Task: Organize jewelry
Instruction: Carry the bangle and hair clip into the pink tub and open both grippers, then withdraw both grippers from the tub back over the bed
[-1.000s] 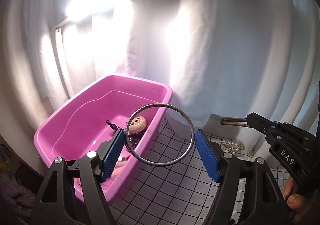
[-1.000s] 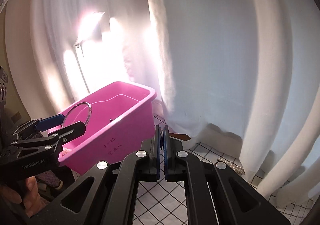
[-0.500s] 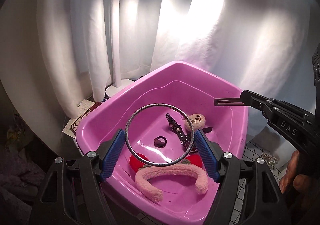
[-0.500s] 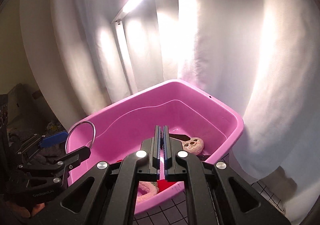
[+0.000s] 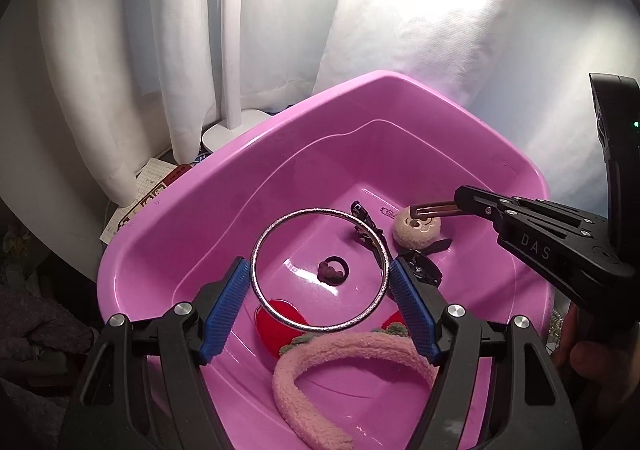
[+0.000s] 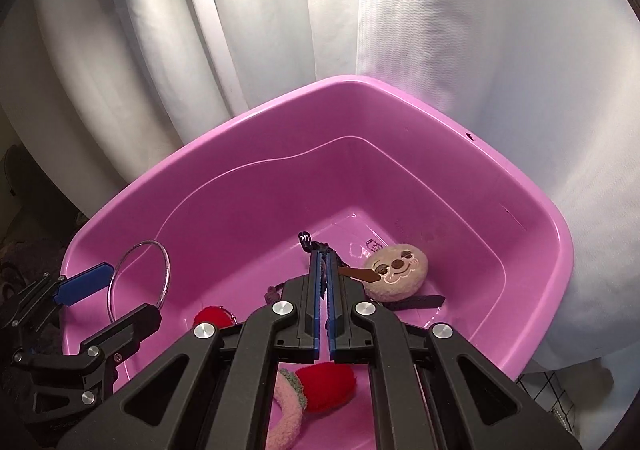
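Note:
My left gripper point(image 5: 320, 282) is shut on a silver bangle point(image 5: 280, 224) and holds it above the pink tub point(image 5: 384, 90); the bangle also shows in the right wrist view point(image 6: 160, 254). My right gripper point(image 6: 325, 256) is shut on a thin brown clip point(image 6: 358, 273) and holds it over the tub; the clip point(image 5: 434, 208) also shows in the left wrist view. In the tub lie a beige plush face clip point(image 6: 398, 264), a black chain point(image 5: 366, 226), a dark ring point(image 5: 334, 270) and a pink fuzzy headband with red ears point(image 5: 352, 354).
White curtains hang behind the tub. A white lamp base point(image 5: 236, 126) and papers point(image 5: 148, 190) sit at the tub's left. A checked cloth point(image 6: 560, 390) with a bead string lies at the right.
Both grippers have moved further over and down toward the tub. The bangle and the brown clip stay held.

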The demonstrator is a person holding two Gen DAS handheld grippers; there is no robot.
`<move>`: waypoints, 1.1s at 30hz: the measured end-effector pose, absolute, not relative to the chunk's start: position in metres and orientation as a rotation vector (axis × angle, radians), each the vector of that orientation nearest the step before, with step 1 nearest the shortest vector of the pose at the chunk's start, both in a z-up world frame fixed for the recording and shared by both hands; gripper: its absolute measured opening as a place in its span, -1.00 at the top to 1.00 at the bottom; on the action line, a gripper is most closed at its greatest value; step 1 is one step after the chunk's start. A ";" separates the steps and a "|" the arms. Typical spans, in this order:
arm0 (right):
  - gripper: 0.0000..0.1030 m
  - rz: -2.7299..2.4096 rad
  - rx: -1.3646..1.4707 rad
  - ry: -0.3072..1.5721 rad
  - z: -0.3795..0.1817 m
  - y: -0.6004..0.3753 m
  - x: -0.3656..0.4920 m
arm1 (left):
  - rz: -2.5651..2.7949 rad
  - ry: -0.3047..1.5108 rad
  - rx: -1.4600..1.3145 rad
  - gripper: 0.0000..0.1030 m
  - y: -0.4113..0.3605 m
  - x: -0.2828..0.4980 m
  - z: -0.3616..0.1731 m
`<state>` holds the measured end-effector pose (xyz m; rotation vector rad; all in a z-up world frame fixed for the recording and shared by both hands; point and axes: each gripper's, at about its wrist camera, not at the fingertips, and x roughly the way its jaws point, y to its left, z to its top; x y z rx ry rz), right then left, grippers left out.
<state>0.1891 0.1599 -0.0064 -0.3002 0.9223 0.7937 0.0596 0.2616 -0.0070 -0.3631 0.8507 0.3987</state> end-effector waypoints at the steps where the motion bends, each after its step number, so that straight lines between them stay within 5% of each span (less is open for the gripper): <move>1: 0.95 0.788 -0.303 0.929 -0.009 0.162 0.194 | 0.393 0.839 -0.366 -0.36 0.262 0.060 -0.005; 6: 0.90 0.757 -0.297 0.958 -0.013 0.162 0.205 | 0.404 0.867 -0.352 -0.39 0.264 0.067 -0.006; 9: 0.28 0.741 -0.286 0.954 -0.013 0.158 0.207 | 0.411 0.876 -0.355 -0.59 0.265 0.066 -0.006; 12: 0.28 0.736 -0.285 0.948 -0.012 0.157 0.207 | 0.422 0.871 -0.342 -0.74 0.264 0.065 -0.004; 33: 0.16 0.708 -0.222 0.864 0.028 0.120 0.173 | 0.401 0.808 -0.313 -0.79 0.245 0.034 0.018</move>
